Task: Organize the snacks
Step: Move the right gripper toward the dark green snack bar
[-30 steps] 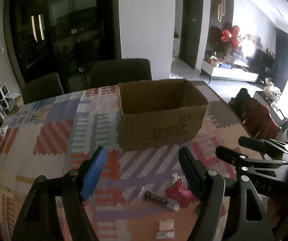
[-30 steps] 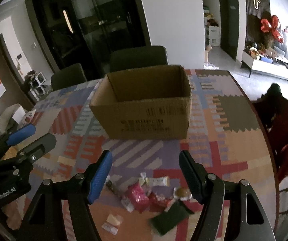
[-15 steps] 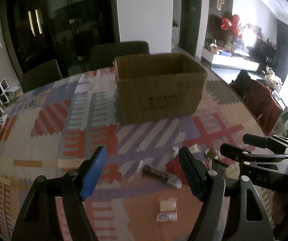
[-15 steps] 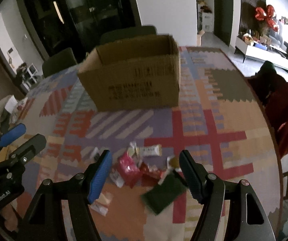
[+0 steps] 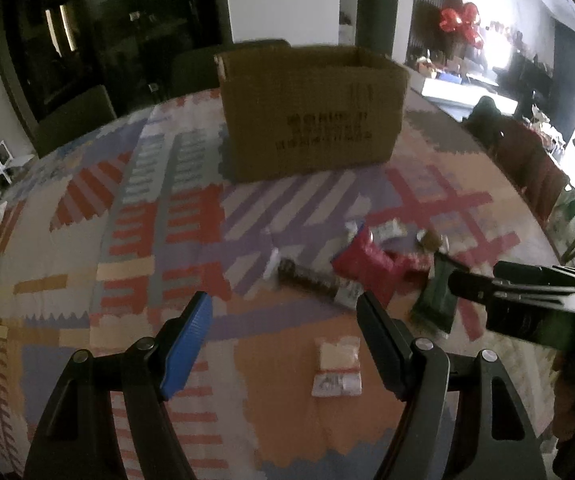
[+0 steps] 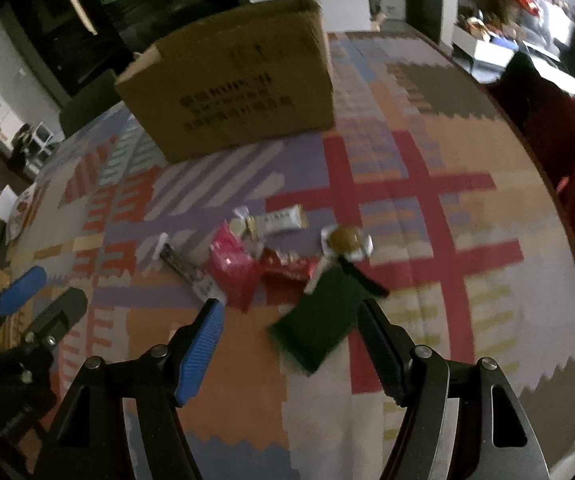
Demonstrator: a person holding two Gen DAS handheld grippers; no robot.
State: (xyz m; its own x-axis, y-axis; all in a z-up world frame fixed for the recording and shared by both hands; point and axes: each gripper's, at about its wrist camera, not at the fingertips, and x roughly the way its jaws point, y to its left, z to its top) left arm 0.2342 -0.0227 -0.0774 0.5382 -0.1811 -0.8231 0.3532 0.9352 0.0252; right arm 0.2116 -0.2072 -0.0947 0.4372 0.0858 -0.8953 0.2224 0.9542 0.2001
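Note:
An open cardboard box (image 5: 311, 112) (image 6: 239, 80) stands at the far side of the patterned table. Loose snacks lie in front of it: a pink-red pouch (image 5: 363, 264) (image 6: 233, 268), a red wrapper (image 6: 287, 270), a dark green packet (image 5: 437, 300) (image 6: 323, 320), a dark bar (image 5: 315, 282), a white bar (image 6: 283, 220), a round brown sweet (image 6: 345, 240) and a small pale sachet (image 5: 337, 366). My left gripper (image 5: 283, 320) is open and empty above the table, near the sachet. My right gripper (image 6: 289, 322) is open, with the green packet showing between its fingers.
The table carries a colourful patchwork cloth (image 5: 135, 248). Dark chairs (image 5: 75, 116) stand behind the table. A red chair (image 6: 567, 152) is at the right edge. The right gripper shows in the left wrist view (image 5: 527, 292), and the left gripper in the right wrist view (image 6: 27, 304).
Both grippers have dropped lower and come closer to the snack pile. The box now sits higher in both views. Both stay open and empty.

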